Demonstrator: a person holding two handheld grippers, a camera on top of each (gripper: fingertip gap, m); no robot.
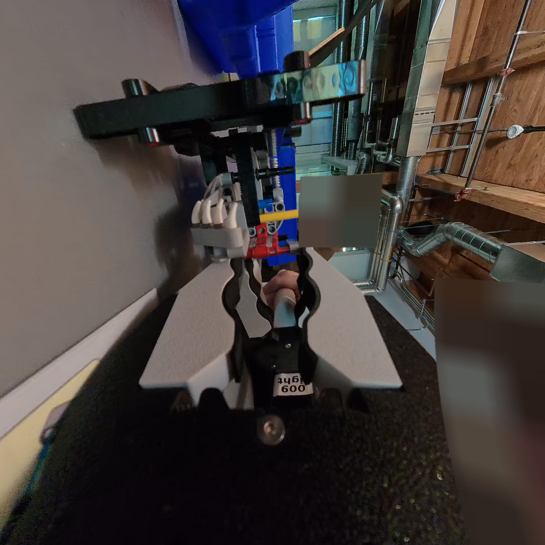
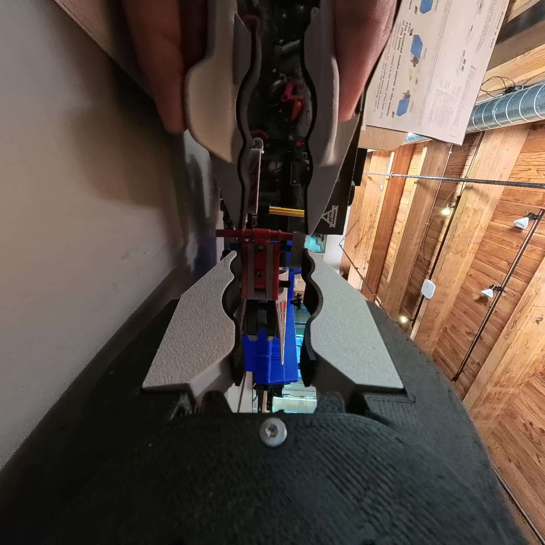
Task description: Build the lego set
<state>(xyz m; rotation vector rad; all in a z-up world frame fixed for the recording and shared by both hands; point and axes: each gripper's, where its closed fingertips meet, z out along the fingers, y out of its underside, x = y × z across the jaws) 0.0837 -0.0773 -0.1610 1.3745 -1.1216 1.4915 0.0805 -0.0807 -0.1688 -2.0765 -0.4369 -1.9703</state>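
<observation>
Plainly, the lego model is up in the air between the two grippers, which face each other. In the left wrist view it sits at the tips of the left gripper: a red block at the base, grey and white curved pieces to its left, a yellow axle poking right, and a broad black frame across the far end. The jaws there are narrowly parted, and I cannot tell whether they pinch the red base or merely meet it. A hand shows through the gap.

From the right wrist view, the right gripper has its jaws drawn in around the model's red and blue section, the left pad against the red block, the other against a thin grey strip. Opposite, the other gripper's jaws enclose the model's black body, with a person's fingers on either side of it.

Room is tight: the two sets of tips nearly meet at a red cross-axle.

A pale wall runs along the left. Timber boarding, silver ducting and a printed sheet fill the right.
</observation>
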